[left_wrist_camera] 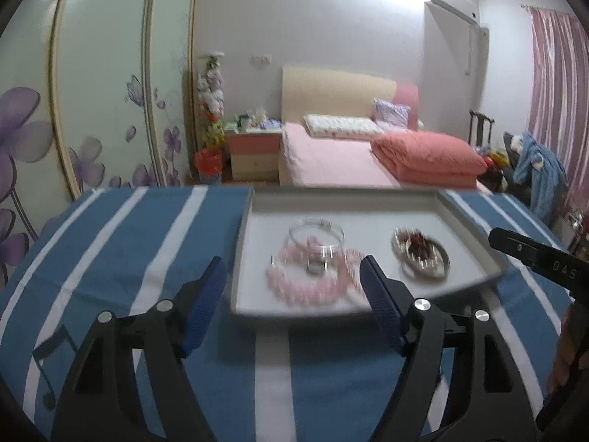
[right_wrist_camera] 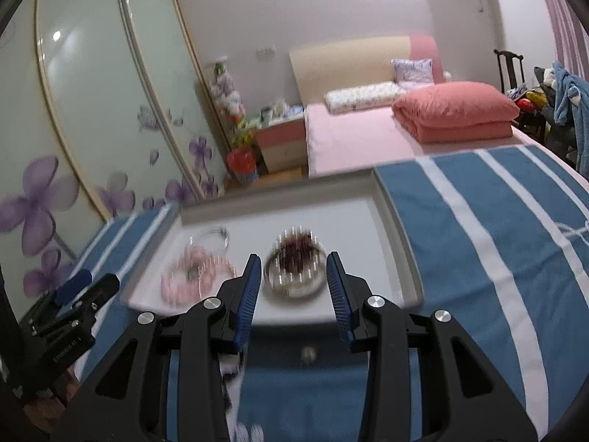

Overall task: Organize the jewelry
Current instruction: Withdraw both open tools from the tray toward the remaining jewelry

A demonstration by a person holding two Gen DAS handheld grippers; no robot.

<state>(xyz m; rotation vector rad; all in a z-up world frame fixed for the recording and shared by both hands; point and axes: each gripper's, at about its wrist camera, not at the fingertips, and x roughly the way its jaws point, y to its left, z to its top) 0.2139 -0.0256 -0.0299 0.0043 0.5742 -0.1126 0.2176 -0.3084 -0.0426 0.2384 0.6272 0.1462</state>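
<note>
Jewelry sits blurred in my shallow white rectangular tray (left_wrist_camera: 257, 213), which lies on the blue-and-white striped cloth (left_wrist_camera: 121, 235) covering the desk. Going left to right in the left wrist view: my left tool (left_wrist_camera: 292, 287) fills the lower middle of the frame, its blue-padded fingers spread wide with nothing between them, reaching toward the tray's near edge. Just beyond it in the centre lies a pink beaded necklace (left_wrist_camera: 294, 289) coiled in a loop, with a clear round bangle (left_wrist_camera: 316, 234) resting over its far side and a small silvery ring (left_wrist_camera: 316, 267) inside the loop. To the right, apart from the necklace, sits a silver-rimmed oval piece with dark red stones (left_wrist_camera: 419, 252). My right tool (right_wrist_camera: 294, 280) is parted and empty too, hanging before that red-stone piece.
</note>
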